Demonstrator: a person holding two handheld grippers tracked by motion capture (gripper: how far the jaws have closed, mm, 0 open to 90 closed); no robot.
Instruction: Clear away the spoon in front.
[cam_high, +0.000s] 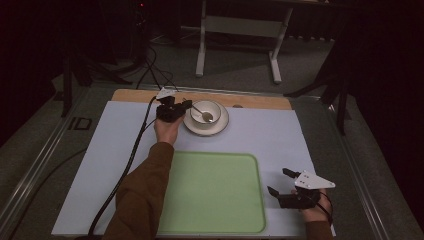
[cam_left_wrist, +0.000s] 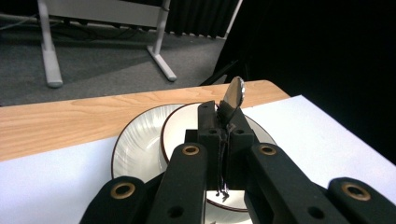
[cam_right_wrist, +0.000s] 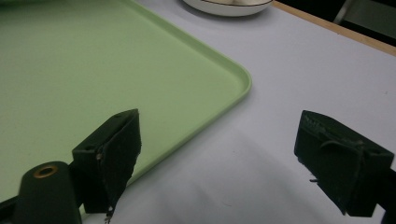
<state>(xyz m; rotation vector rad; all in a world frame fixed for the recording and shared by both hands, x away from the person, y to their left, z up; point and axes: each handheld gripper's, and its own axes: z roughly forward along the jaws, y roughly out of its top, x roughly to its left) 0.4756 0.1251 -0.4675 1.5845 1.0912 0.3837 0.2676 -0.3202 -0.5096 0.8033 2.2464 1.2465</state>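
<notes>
A white bowl (cam_high: 217, 107) stands on a white saucer (cam_high: 223, 125) at the far middle of the table. A metal spoon (cam_high: 204, 115) leans into the bowl. My left gripper (cam_high: 186, 104) is at the bowl's left rim, shut on the spoon's handle. In the left gripper view the jaws are pressed together over the bowl (cam_left_wrist: 180, 128) and saucer (cam_left_wrist: 135, 140), and the spoon (cam_left_wrist: 234, 91) sticks up past the left gripper (cam_left_wrist: 223, 112). My right gripper (cam_high: 277, 181) stands open with nothing in it, just right of the green tray (cam_high: 215, 192). The right gripper (cam_right_wrist: 217, 144) hovers over the mat by the tray's corner (cam_right_wrist: 93, 56).
A pale mat (cam_high: 280, 135) covers most of the wooden table (cam_high: 260, 101). The left gripper's cable (cam_high: 127, 160) trails down the left side. Beyond the table stand a white desk frame (cam_high: 202, 45) and dark stands on grey carpet.
</notes>
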